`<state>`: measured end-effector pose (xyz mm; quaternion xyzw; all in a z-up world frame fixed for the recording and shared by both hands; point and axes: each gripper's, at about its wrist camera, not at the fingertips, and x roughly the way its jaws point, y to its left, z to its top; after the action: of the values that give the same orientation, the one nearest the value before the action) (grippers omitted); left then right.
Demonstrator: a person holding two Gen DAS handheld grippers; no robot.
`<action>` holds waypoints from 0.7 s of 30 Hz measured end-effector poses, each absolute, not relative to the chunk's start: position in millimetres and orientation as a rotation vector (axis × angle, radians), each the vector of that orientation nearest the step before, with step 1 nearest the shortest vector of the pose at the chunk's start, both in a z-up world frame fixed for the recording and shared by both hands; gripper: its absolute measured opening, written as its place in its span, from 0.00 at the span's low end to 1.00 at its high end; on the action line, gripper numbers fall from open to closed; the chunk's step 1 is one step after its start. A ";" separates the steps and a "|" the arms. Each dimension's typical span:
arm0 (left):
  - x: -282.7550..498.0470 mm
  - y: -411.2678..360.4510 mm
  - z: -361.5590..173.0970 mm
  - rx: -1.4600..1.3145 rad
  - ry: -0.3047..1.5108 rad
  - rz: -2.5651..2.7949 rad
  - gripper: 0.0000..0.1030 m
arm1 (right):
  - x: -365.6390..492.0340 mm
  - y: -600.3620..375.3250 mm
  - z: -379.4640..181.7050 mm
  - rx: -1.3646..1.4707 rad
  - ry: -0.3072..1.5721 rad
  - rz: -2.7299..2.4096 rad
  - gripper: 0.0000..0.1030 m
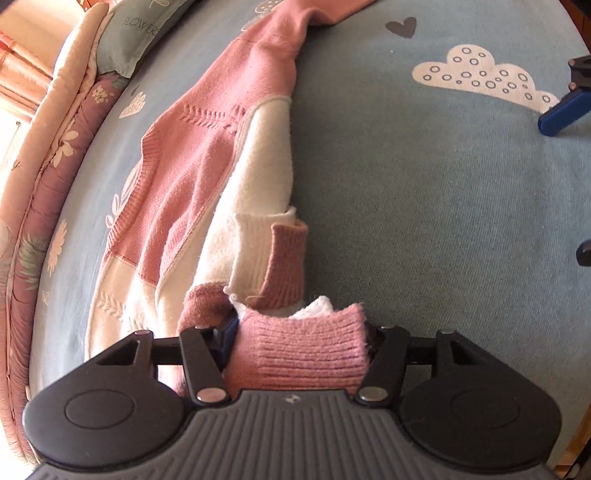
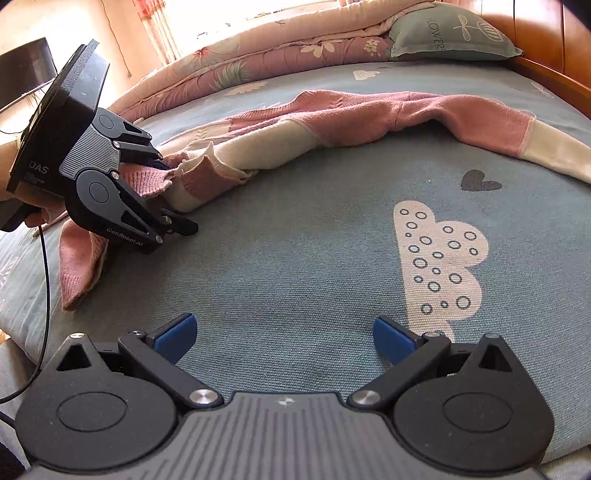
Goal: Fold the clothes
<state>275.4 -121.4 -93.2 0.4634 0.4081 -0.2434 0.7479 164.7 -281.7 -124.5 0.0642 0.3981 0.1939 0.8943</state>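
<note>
Bed, blue sheet (image 2: 295,229) printed with clouds and hearts. Pink-and-cream knit sweater (image 1: 207,173) lies on it, bunched lengthwise into a long rumpled strip running away from me toward the pillow (image 2: 450,33) at the headboard. A folded floral quilt (image 2: 258,55) sits along the far edge of the bed, just beside the sweater's upper part.

My left gripper (image 1: 301,347) is tilted down at the near end of the sweater. Its jaws are clamped on the pink ribbed hem, which bulges up thick between them; the knit fills the whole gap. Just past the grip, a cream sleeve with a darker pink ribbed cuff (image 1: 286,271) lies doubled over on top of the body.

My right gripper (image 2: 284,338) hovers over bare sheet, jaws spread wide, blue pads (image 2: 175,338) showing, nothing between them. It is well apart from the sweater. A white cloud print (image 2: 439,258) lies just ahead of its right finger. The sweater's other sleeve (image 2: 535,144) trails off right, cream at the end.
</note>
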 end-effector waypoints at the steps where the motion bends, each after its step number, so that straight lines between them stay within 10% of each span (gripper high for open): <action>1: 274.3 -122.1 -93.5 1.039 0.877 -0.517 0.40 | 164.6 -281.5 -124.6 0.132 0.825 0.402 1.00; 2: 272.9 -121.9 -94.3 1.067 0.852 -0.500 0.23 | 164.2 -281.3 -124.5 0.132 0.825 0.402 1.00; 21: 225.6 -87.1 24.9 0.541 0.621 -0.612 0.14 | 162.1 -276.5 -123.7 0.115 0.828 0.366 1.00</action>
<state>225.6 -87.1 24.9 0.2588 0.2970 -0.2927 0.8713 162.1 -276.5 -123.7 0.0557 0.3999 0.1768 0.8976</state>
